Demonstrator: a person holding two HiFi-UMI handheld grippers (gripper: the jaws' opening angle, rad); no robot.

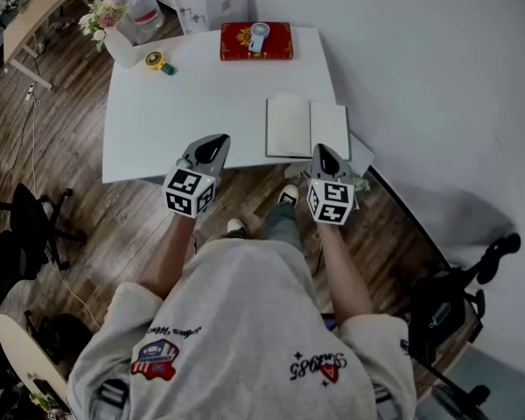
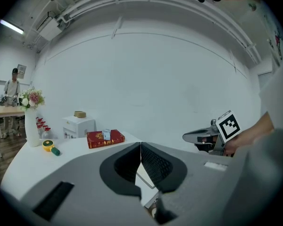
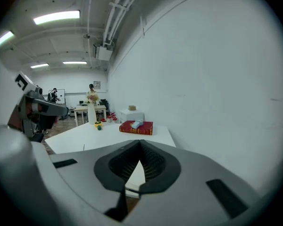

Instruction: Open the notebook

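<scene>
The notebook lies open on the white table, near its front right corner, with both pale pages facing up. My left gripper hovers over the table's front edge, left of the notebook; its jaws are shut on nothing. My right gripper hangs just in front of the notebook's right page, apart from it, and is also shut and empty. Each gripper shows in the other's view: the right gripper and the left gripper.
A red book with a small pale object on it lies at the table's far edge. A white vase of flowers and a yellow item stand at the far left. A white wall runs along the right; a black chair stands at the left.
</scene>
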